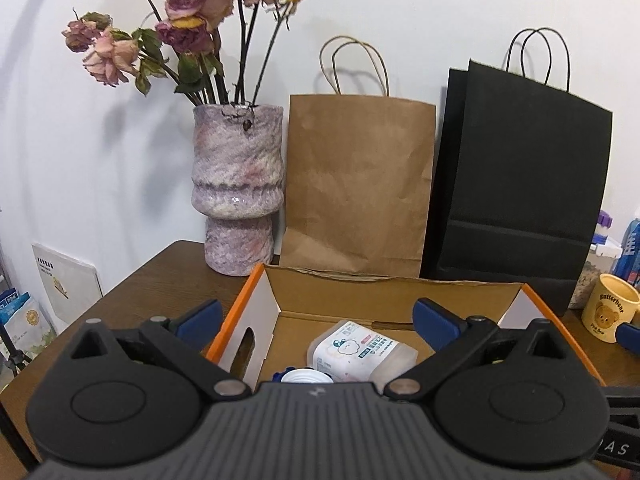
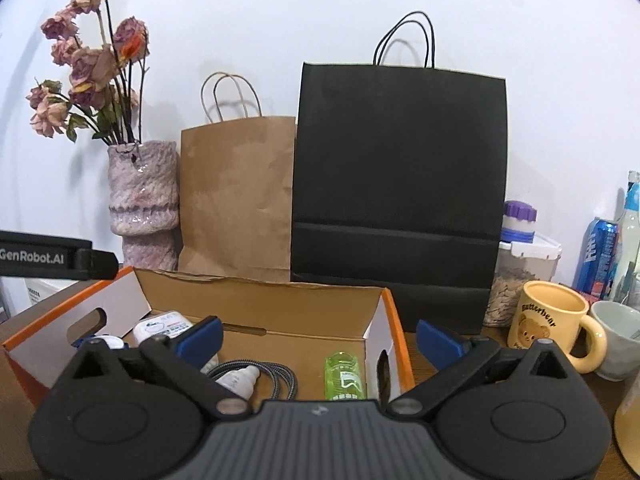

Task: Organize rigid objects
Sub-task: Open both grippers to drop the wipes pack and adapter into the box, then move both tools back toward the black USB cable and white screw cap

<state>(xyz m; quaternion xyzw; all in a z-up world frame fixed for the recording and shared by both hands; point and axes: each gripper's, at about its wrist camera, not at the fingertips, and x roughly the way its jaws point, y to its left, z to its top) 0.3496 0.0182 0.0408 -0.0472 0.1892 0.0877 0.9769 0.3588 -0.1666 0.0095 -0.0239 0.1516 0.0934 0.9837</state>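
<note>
Tongs, left gripper point(image 1: 316, 322) and right gripper point(image 2: 320, 338), gape empty above one box point(image 2: 256, 300) beside two bags.

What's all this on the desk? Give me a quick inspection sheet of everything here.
Surface: brown wooden table.
Job's things: open cardboard box holding a white packet, green bottle, small white bottle; yellow bear mug outside, right of it.
Clutter: vase of dried roses, brown bag, black bag, jar, blue can, white cup.
Grippers: left gripper and right gripper both open, empty, above the box.
Cables: braided cable in box.
Surroundings: white wall.
</note>
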